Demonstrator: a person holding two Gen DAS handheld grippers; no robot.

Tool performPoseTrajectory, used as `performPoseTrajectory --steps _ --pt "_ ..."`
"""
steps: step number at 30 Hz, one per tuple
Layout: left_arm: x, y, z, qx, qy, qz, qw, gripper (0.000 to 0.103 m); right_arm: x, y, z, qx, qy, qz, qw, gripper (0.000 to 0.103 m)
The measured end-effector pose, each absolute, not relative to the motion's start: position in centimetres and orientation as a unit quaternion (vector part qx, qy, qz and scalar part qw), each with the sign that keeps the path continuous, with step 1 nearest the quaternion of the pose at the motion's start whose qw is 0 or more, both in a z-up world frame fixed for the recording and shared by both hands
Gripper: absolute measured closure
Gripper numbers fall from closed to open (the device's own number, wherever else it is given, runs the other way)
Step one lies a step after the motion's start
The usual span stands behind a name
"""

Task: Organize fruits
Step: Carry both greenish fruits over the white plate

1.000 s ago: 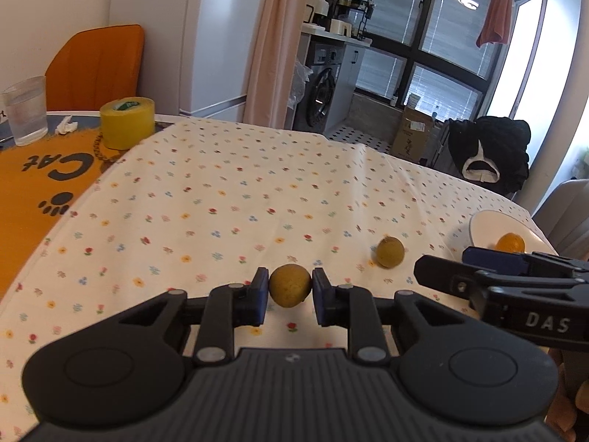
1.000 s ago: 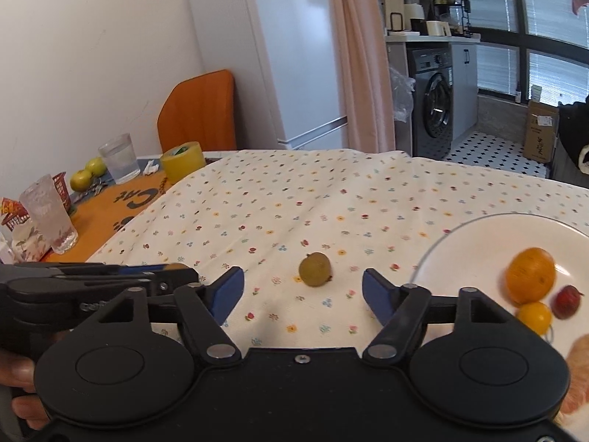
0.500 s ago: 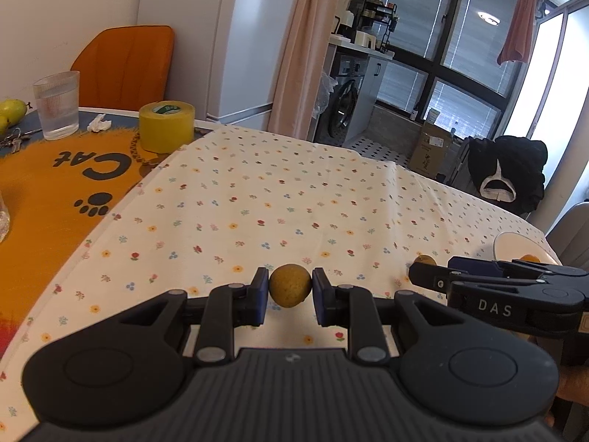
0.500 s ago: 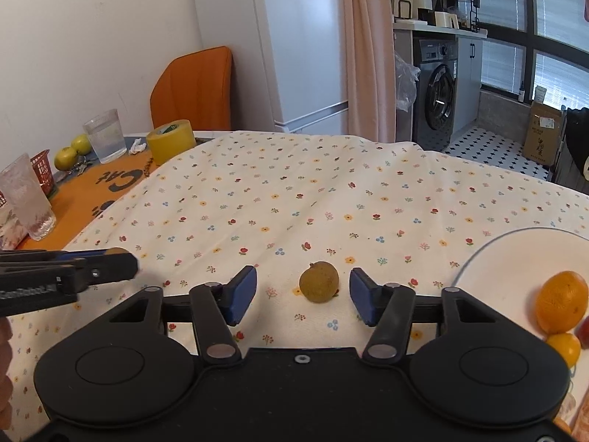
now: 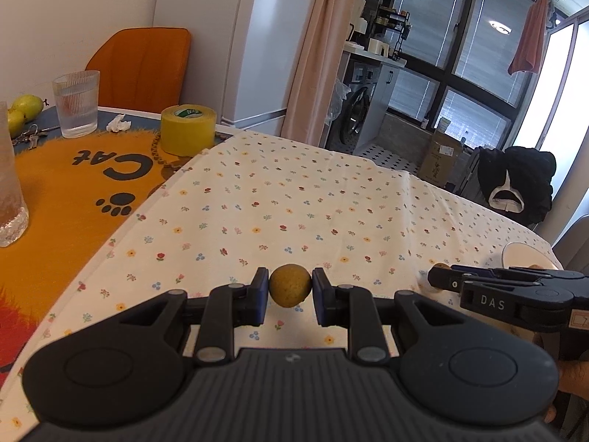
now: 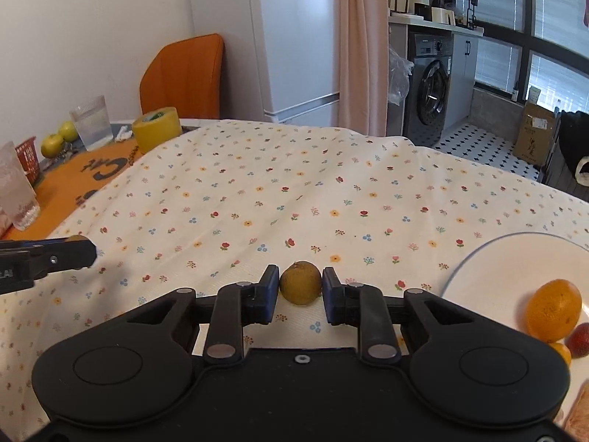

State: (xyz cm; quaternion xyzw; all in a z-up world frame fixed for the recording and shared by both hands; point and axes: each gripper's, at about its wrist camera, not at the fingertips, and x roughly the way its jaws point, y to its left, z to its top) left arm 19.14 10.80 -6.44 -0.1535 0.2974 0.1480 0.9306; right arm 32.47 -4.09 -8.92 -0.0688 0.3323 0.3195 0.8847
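Observation:
In the left wrist view my left gripper (image 5: 289, 293) is shut on a small round brown-yellow fruit (image 5: 289, 283), held just above the flowered tablecloth (image 5: 294, 199). My right gripper (image 6: 300, 294) has its blue pads against both sides of a second small brown fruit (image 6: 300, 280), which sits on the cloth left of the white plate (image 6: 489, 258). The plate holds an orange (image 6: 554, 309), a red fruit (image 6: 578, 344) and a small orange fruit (image 6: 562, 353). The right gripper (image 5: 445, 280) also shows low at the right of the left wrist view, and the left gripper (image 6: 79, 252) at the left of the right wrist view.
On an orange cat mat (image 5: 66, 184) to the left stand a yellow tape roll (image 5: 187, 129), a ribbed glass (image 5: 76, 103), another glass (image 5: 9, 199) and green apples (image 5: 25, 105). An orange chair (image 5: 143, 70) stands behind. A red basket (image 6: 27, 154) sits far left.
My right gripper has moved forward and closed from wide open onto the second brown fruit. The left gripper, still holding its fruit, has drawn back and swung left.

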Motion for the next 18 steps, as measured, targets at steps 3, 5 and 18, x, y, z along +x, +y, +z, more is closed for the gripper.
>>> performPoseTrajectory --steps 3,5,18 --pt "19.2 10.4 -6.2 -0.151 0.296 0.146 0.932 0.080 32.0 -4.8 -8.3 -0.061 0.324 0.323 0.887 0.080" --pt "19.3 10.0 -6.0 -0.149 0.294 0.142 0.933 0.080 31.6 -5.4 -7.9 -0.056 0.319 0.323 0.889 0.080" --pt "20.1 6.1 -4.2 -0.133 0.278 0.107 0.945 0.080 29.6 -9.8 -5.3 -0.030 0.290 0.317 0.903 0.080"
